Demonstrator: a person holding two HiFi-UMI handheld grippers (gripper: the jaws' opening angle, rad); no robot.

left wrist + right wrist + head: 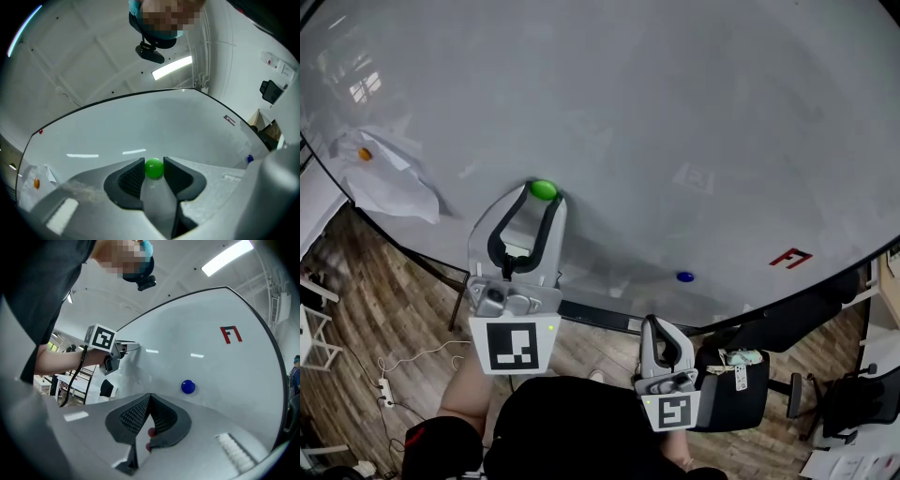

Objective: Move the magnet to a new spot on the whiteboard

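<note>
Whiteboard (675, 94): smooth, glossy white surface with a thin dark rim; ceiling light streaks are reflected in it.
Green magnet (153, 168): small, round, shiny dome. It is seen on the board at centre-left of the head view, and at lower centre of the left gripper view.
Left gripper (541, 201): grey moulded body with curved black arms. The jaws are held fairly wide, with the green magnet clasped between the tips and touched on both sides.
Pads (133, 176): black, with a fine cross-hatched texture.
Right gripper (149, 397): the jaws are pressed together and nothing is held. It is kept low, at lower centre of the head view, well apart from the board's middle.
Blue magnet (188, 386): round and glossy, on the board at lower right of centre in the head view.
Red mark (790, 258): angular strokes, drawn near the board's right edge.
Paper sheet (389, 183): white and crumpled, at the left edge, pinned under a small orange magnet (365, 154).
Floor (356, 309): wood-grain planks.
</note>
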